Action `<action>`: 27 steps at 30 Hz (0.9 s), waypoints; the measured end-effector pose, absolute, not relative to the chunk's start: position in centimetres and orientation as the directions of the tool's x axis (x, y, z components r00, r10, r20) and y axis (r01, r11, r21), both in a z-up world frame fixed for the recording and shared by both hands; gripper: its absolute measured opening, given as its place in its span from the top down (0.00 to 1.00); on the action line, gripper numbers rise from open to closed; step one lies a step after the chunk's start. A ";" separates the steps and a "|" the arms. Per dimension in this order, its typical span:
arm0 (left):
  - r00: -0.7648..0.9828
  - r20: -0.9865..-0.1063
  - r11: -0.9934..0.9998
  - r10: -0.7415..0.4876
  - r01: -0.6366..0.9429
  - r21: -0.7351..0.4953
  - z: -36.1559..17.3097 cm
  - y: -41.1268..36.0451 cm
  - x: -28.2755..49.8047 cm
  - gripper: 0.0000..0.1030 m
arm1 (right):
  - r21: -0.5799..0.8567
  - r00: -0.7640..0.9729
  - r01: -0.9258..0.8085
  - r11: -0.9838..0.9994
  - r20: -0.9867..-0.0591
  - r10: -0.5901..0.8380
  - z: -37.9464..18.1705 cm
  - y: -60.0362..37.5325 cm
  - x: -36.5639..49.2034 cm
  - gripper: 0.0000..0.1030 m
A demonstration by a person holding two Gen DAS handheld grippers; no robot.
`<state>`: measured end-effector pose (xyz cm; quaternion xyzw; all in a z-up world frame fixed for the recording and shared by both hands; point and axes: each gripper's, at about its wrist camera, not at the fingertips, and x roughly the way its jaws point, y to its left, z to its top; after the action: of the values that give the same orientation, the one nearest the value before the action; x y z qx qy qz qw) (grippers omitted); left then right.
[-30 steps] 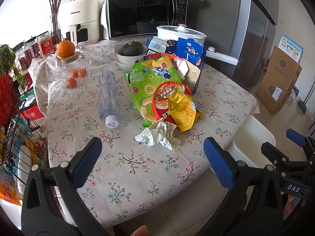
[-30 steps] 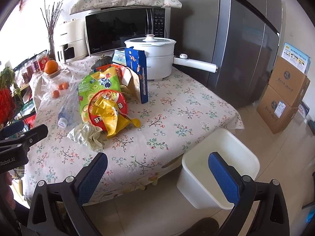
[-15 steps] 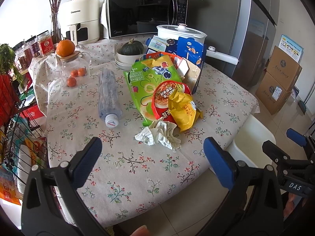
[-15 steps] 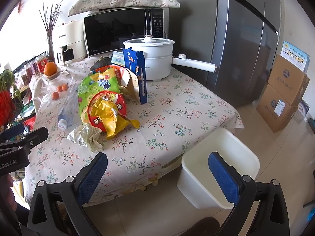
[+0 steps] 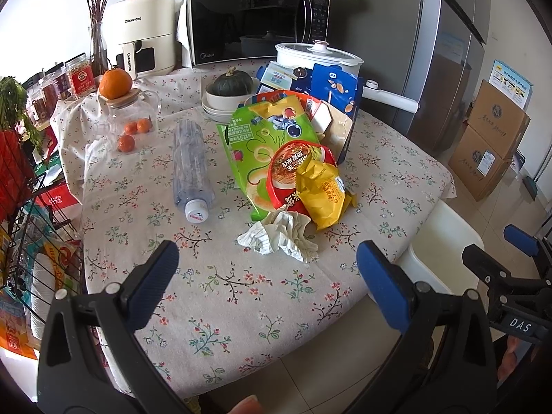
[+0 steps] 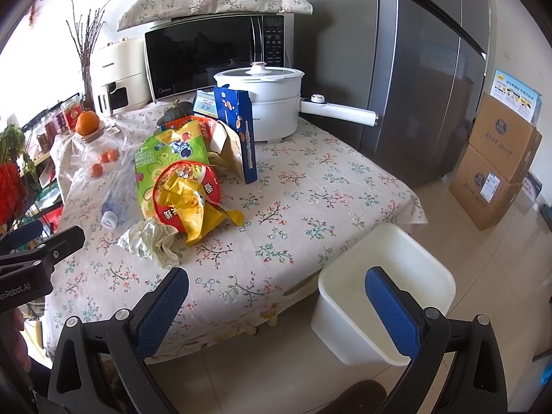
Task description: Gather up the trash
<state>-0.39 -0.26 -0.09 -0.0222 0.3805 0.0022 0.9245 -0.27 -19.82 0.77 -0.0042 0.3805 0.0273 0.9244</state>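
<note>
Left wrist view: crumpled paper, nearest item of the trash heap mid-table, looks light and soft; you should pinch its bunched middle. Your left gripper and right gripper gape empty.

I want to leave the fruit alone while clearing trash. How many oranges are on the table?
4. One large orange sits on the glass jar's wooden lid. Three small ones lie inside the jar. More may be hidden behind the wrappers.

Bare tablecloth lies open before the crumpled paper; wrappers crowd behind.
</note>
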 end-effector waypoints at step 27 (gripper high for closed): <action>0.636 -0.769 0.997 -0.069 0.014 -0.077 -1.0 0.7 0.9 0.01 | -0.011 0.738 -0.038 0.999 -0.675 0.021 1.7 -20.6 -0.2 0.00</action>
<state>0.94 0.68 -0.99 -0.0320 0.4261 -0.0229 0.9038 -0.15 -20.63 1.71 -0.0122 0.3617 0.0159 0.9321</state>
